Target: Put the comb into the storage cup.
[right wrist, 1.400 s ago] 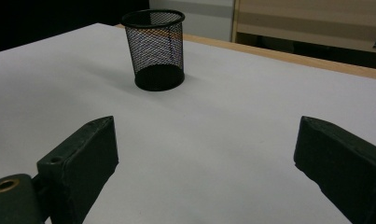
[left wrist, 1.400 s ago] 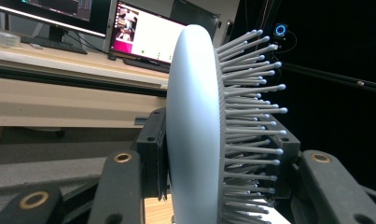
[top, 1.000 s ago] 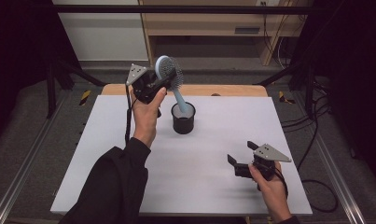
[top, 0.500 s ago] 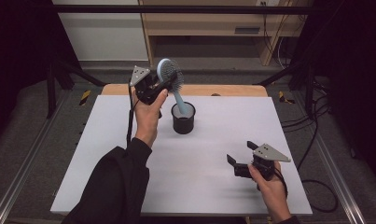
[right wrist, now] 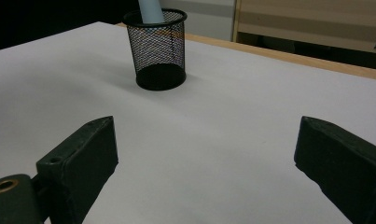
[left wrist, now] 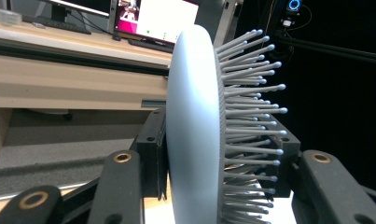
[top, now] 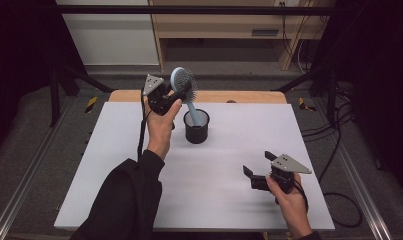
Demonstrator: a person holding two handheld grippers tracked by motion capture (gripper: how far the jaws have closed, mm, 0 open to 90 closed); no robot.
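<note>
The right gripper [top: 255,175] rests low on the table [top: 114,165], jaws wide and empty. Farther off, the left gripper [top: 173,100] clamps the brush [top: 185,84] by its head, handle down in the cup [top: 196,127]. Best to lower it straight, then let go. The mesh hides the handle's end.

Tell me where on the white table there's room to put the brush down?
Lots of room: the white table is bare left of the sleeve, and between the mesh cup and the right tool. It is crowded only around the cup, where the left tool grips the hairbrush.
</note>
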